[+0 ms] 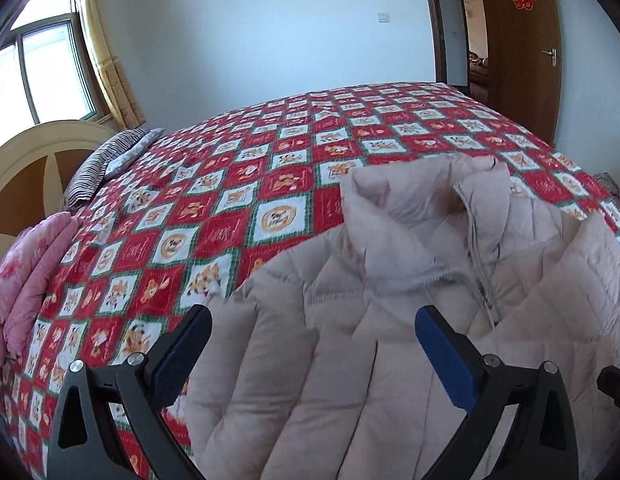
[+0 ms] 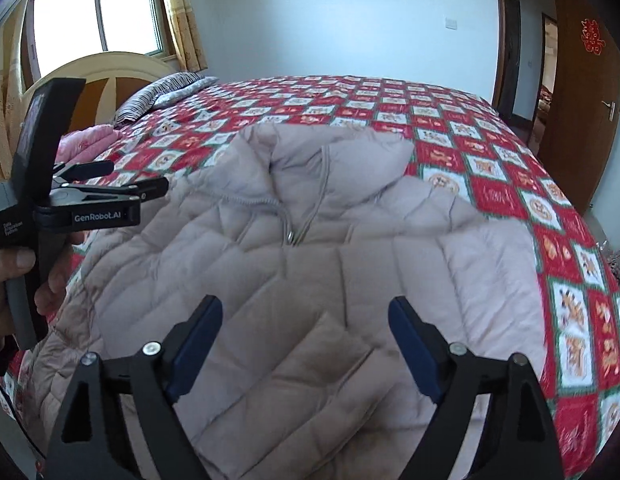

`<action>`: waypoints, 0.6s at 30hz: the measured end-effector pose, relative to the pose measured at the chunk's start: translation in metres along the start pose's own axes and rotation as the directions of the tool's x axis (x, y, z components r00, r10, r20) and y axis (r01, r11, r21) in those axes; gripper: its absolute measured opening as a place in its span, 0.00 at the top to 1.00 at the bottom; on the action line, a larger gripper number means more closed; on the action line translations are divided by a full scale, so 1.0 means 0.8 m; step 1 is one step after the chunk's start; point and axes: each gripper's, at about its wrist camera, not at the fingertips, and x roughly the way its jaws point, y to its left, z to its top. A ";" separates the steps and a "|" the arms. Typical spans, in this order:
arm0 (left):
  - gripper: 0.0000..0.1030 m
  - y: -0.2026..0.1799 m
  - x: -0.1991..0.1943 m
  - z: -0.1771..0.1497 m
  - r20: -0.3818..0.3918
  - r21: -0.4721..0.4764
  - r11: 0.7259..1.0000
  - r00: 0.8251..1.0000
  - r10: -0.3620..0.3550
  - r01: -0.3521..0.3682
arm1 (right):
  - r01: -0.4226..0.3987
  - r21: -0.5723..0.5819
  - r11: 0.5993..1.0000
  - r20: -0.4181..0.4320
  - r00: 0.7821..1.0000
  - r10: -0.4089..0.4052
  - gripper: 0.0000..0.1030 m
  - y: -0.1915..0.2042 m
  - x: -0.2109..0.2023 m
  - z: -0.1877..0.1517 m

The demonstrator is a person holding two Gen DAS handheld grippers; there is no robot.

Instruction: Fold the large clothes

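A pale beige quilted puffer jacket (image 1: 409,320) (image 2: 310,240) lies spread on the bed, front side up. Its collar (image 2: 333,160) points toward the far side, and the zip is undone at the neck. My left gripper (image 1: 313,344) hovers over the jacket's left chest, its blue-padded jaws wide apart with nothing gripped. My right gripper (image 2: 306,332) hangs above the jacket's lower front, also open and holding nothing. In the right wrist view a hand (image 2: 14,272) holds the left gripper (image 2: 138,178) at the jacket's left edge.
The bed is covered by a red, white and green checked quilt (image 1: 238,184) (image 2: 509,184). A folded pink blanket (image 1: 26,280) and a striped pillow (image 1: 106,160) lie by the headboard (image 1: 26,168). A window is behind it, and a wooden door (image 1: 521,48) stands open at the right.
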 end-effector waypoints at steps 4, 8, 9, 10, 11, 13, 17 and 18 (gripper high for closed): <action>0.01 0.002 0.056 0.051 -0.051 -0.032 0.999 0.998 0.029 -0.031 | 0.022 0.111 0.994 -0.039 0.999 -0.017 0.14 -0.051 0.042 0.068; 0.01 0.006 0.115 0.082 -0.101 -0.077 0.997 0.995 0.021 -0.029 | 0.067 0.271 0.960 -0.100 0.994 -0.041 0.14 -0.113 0.099 0.130; 0.01 0.007 0.129 0.087 -0.116 -0.089 0.996 0.993 0.012 -0.022 | 0.087 0.302 0.949 -0.109 0.992 -0.057 0.14 -0.125 0.110 0.143; 0.01 0.006 0.142 0.089 -0.130 -0.099 0.995 0.992 0.001 -0.014 | 0.097 0.336 0.937 -0.111 0.992 -0.063 0.14 -0.135 0.122 0.154; 0.01 0.004 0.153 0.091 -0.142 -0.107 0.994 0.990 -0.010 -0.005 | 0.101 0.368 0.925 -0.118 0.991 -0.061 0.14 -0.145 0.136 0.164; 0.01 -0.001 0.170 0.090 -0.156 -0.108 0.994 0.988 -0.016 -0.001 | 0.114 0.391 0.913 -0.157 0.986 -0.055 0.13 -0.155 0.166 0.175; 0.01 -0.014 0.188 0.082 -0.172 -0.069 0.998 0.985 0.003 -0.015 | 0.113 0.384 0.916 -0.248 0.969 -0.016 0.19 -0.158 0.211 0.174; 0.01 -0.014 0.189 0.079 -0.175 -0.061 0.998 0.985 0.011 -0.022 | 0.111 0.377 0.920 -0.259 0.966 -0.010 0.31 -0.158 0.212 0.169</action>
